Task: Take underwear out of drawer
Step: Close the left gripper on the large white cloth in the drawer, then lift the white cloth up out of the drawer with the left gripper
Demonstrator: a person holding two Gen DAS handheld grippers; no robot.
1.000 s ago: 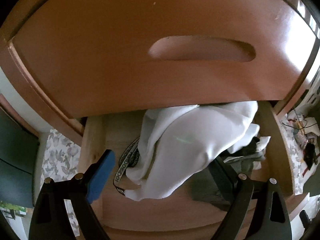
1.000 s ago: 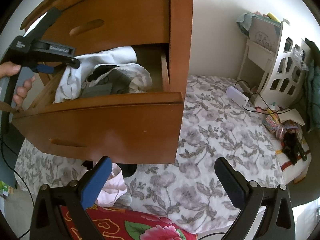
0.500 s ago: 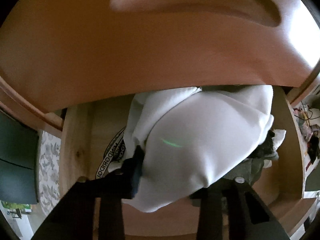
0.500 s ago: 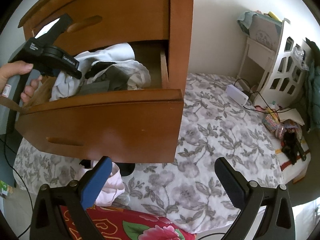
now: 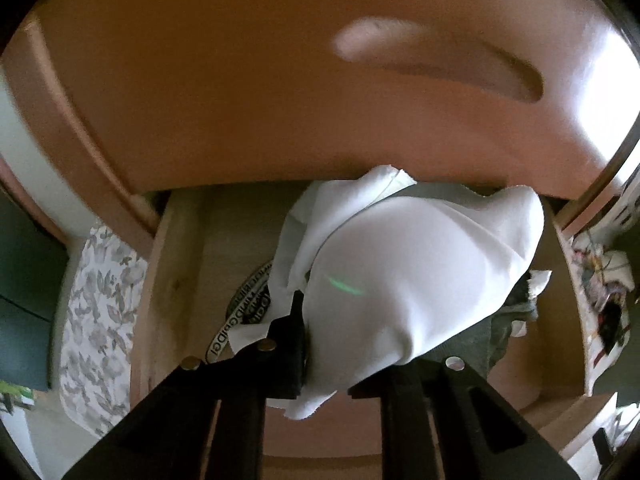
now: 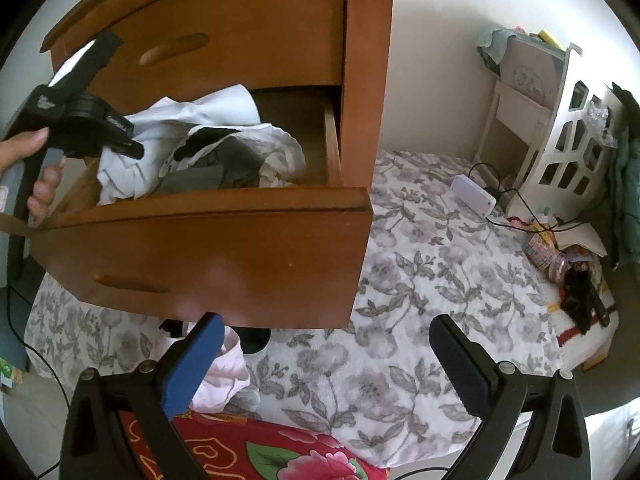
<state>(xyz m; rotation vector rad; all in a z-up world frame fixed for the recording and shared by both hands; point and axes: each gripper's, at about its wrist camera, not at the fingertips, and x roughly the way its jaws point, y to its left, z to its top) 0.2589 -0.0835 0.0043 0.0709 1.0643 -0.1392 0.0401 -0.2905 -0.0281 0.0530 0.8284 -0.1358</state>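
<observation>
left wrist view: left gripper [image 5: 344,364] reaches down into the open drawer [image 5: 176,264] of a wooden chest; its jaws are closing with a fold of the white underwear [image 5: 408,280] between the fingers [image 5: 288,344], the cloth bulging up over both of them. white underwear lies heaped in the middle of the drawer, its far edge tucked under the closed drawer front [image 5: 280,80] above. a printed waistband [image 5: 240,320] shows at its left, on the drawer floor. grey and dark garments [image 5: 516,312] lie at its right.

right wrist view: right gripper [image 6: 324,364] hovers apart from the chest, fingers spread wide, nothing between them; one pad is blue [image 6: 192,364]. below it, a floral bedspread [image 6: 400,280], a red flowered cloth [image 6: 280,456] and a pale pink garment [image 6: 224,376]. a hand [image 6: 28,168] grips the left gripper's handle at the drawer's left end. the drawer stands pulled well out, clothing piled inside. a white device with cable [image 6: 472,196] and a white shelf unit [image 6: 568,128] sit at the far side of the bed.
</observation>
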